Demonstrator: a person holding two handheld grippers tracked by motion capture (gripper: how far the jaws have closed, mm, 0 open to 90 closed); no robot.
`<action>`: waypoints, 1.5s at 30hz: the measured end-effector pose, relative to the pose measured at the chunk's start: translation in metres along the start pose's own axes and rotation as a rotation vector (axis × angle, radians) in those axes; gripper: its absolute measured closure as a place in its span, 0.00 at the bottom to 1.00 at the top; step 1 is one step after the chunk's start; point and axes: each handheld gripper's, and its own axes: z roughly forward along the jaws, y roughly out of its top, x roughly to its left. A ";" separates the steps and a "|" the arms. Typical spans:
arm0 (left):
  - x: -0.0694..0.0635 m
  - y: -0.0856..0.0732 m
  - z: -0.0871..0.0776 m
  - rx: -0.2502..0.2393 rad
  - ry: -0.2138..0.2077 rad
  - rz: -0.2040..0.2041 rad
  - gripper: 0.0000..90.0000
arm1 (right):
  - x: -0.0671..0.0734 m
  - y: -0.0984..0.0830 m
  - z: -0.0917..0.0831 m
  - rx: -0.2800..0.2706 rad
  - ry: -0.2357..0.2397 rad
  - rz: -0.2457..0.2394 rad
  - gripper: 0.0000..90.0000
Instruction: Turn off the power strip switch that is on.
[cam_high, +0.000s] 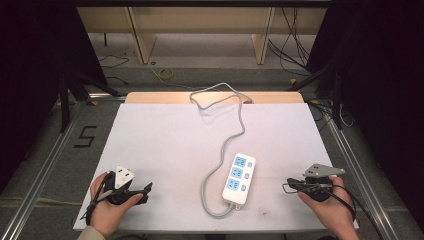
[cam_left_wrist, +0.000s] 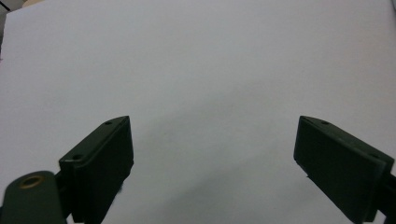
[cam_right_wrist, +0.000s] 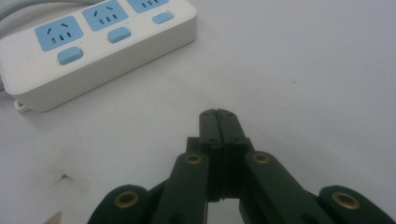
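Observation:
A white power strip with three blue sockets and blue switches lies near the front middle of the white table; it also shows in the right gripper view as the power strip, upper left. Its grey cable runs from the near end in a loop and away to the back edge. My left gripper rests at the front left, jaws wide apart over bare table, as the left gripper view confirms. My right gripper sits at the front right, pointing toward the strip; its jaws are pressed together with nothing between them.
The table's far edge shows a wooden strip. Beyond it stand wooden legs and loose cables on the floor. A metal frame rail runs along each side. A small dark speck marks the surface near the right gripper.

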 end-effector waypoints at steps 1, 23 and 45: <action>0.000 0.000 0.000 0.000 0.000 0.002 0.13 | 0.000 0.001 0.000 0.004 0.001 -0.002 1.00; -0.001 0.001 0.001 0.004 0.006 0.017 0.13 | 0.005 0.025 0.007 0.053 0.018 -0.027 1.00; -0.002 0.001 0.001 0.002 0.010 0.023 0.13 | 0.013 0.052 0.018 0.070 0.030 -0.053 1.00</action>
